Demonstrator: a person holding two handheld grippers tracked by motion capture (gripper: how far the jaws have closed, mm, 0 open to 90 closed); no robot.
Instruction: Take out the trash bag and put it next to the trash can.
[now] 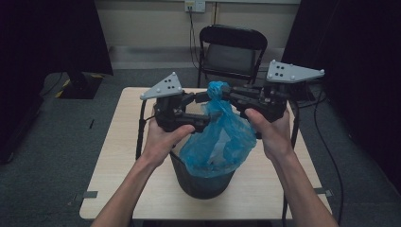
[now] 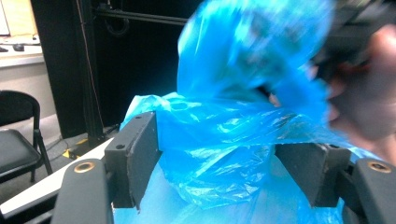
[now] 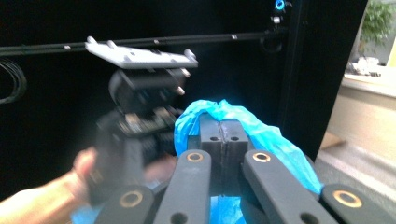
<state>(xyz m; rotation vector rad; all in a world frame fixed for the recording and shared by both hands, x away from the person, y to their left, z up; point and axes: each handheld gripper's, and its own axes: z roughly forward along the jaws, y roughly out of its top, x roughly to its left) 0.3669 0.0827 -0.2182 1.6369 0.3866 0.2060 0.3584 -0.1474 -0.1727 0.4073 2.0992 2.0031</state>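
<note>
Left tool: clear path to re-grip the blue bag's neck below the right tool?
Probably yes. The left tool is open with the blue bag bunched between its pads, nothing else in the gap. The right tool is shut on the bag's top, above that spot, so it should not block.

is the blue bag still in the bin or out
Partly in: the blue bag has its bottom inside the black bin, top gathered above.

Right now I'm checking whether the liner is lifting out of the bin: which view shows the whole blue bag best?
The high view: the blue bag shows from its gathered top to the black bin below. The left gripper view gives blurred plastic between open jaws. The right gripper view shows the bag's top pinched in the shut right gripper.
</note>
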